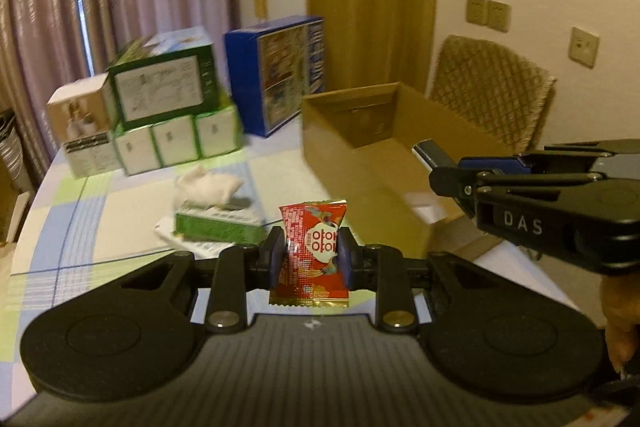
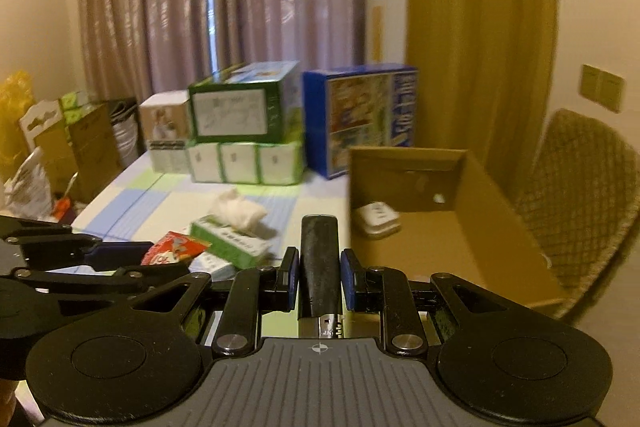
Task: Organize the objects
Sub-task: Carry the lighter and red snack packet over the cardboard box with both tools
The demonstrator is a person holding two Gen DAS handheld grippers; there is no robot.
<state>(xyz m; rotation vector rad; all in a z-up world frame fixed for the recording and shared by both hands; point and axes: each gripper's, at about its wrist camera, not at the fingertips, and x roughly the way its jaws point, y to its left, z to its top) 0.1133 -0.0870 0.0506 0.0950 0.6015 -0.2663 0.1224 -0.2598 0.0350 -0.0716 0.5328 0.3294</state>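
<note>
My left gripper (image 1: 310,253) is shut on a red snack packet (image 1: 313,251), held upright above the table, left of the open cardboard box (image 1: 344,147). From the right wrist view the same packet (image 2: 174,247) shows at lower left in the left gripper's fingers. My right gripper (image 2: 319,273) is shut on a black stapler (image 2: 320,259), just left of the cardboard box's (image 2: 500,227) near corner. In the left wrist view the right gripper (image 1: 444,167) reaches over the box with the stapler's end (image 1: 426,149) showing. A white item (image 2: 378,219) lies inside the box.
A green tissue box (image 1: 218,223) with tissue sticking out lies on the checked tablecloth (image 1: 72,211). Stacked green and white boxes (image 1: 160,107) and a blue box (image 1: 276,71) stand at the table's back. A wicker chair (image 1: 492,87) is behind the cardboard box. Bags and cartons (image 2: 60,147) sit at left.
</note>
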